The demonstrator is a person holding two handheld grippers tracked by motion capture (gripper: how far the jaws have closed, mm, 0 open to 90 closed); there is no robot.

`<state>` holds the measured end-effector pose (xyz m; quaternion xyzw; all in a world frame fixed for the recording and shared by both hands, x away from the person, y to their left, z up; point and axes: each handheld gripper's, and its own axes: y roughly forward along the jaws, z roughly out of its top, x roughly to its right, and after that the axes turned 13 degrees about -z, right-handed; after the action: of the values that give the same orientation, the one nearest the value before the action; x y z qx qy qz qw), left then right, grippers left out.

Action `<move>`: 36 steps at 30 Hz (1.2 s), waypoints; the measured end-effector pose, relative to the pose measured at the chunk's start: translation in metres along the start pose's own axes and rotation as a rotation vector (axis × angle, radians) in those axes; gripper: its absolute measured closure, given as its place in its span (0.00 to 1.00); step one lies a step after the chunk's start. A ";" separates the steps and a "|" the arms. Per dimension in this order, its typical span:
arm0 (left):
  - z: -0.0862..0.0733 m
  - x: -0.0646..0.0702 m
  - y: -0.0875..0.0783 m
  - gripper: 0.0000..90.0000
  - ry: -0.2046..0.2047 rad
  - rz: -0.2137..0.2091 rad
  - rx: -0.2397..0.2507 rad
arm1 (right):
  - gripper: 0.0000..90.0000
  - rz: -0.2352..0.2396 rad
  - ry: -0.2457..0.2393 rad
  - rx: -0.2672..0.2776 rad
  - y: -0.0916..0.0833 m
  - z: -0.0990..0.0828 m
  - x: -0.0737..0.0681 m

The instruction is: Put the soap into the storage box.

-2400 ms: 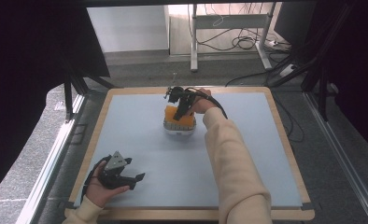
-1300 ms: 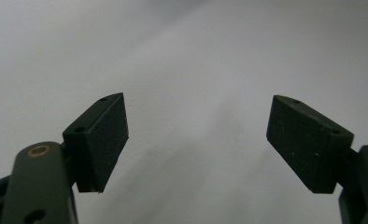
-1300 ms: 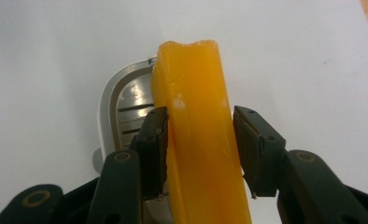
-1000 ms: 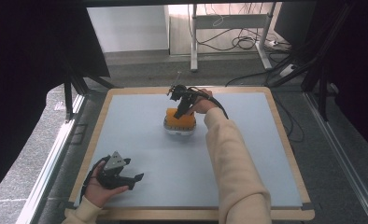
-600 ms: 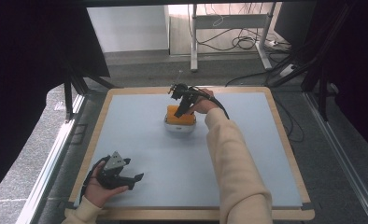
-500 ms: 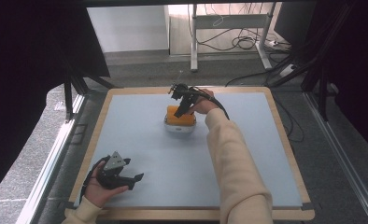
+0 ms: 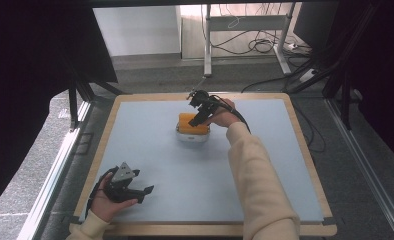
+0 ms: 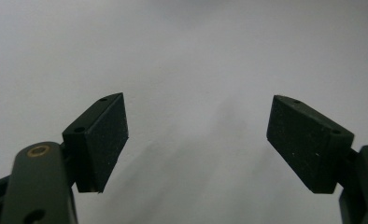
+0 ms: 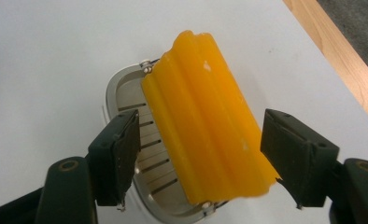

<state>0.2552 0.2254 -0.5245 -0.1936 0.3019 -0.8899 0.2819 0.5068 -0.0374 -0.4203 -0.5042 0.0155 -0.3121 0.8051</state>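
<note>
While the left gripper [image 7: 144, 190] rests low at the near left corner of the pale blue table [image 7: 265, 185], held in the person's left hand [image 7: 106, 201], its jaws stand wide apart with nothing between them, only bare surface ahead in the left gripper view. Farther out, past mid-table toward the far edge, sits a small oval metal dish [image 9: 121, 93] with a slotted floor. An orange ridged block [image 9: 205, 121] lies in it, tilted, one long edge up on the rim, its near end sticking out over the dish edge. Right gripper [image 9: 198, 158] hovers over the dish, jaws have just been opening; the block sits between the pads, left pad clear of it, right pad just beside it, contact unclear. Wooden table rim [image 9: 334, 51] beyond.
</note>
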 end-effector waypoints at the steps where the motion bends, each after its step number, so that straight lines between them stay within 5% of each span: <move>1: 0.000 0.000 0.000 0.23 0.000 0.000 0.000 | 0.31 0.000 0.000 0.000 0.000 0.000 0.000; 6: 0.000 0.000 0.001 0.23 0.008 0.002 -0.011 | 0.30 0.004 0.049 0.057 -0.014 -0.016 -0.005; 18: 0.000 0.000 0.001 0.23 0.010 0.005 -0.013 | 0.29 -0.028 0.135 0.091 -0.037 -0.058 -0.017; 36: -0.001 0.000 0.001 0.23 0.004 0.008 -0.017 | 0.21 -0.108 0.302 0.158 -0.085 -0.170 -0.053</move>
<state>0.2550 0.2251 -0.5260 -0.1928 0.3108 -0.8866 0.2833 0.3644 -0.1718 -0.4492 -0.3870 0.0846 -0.4275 0.8126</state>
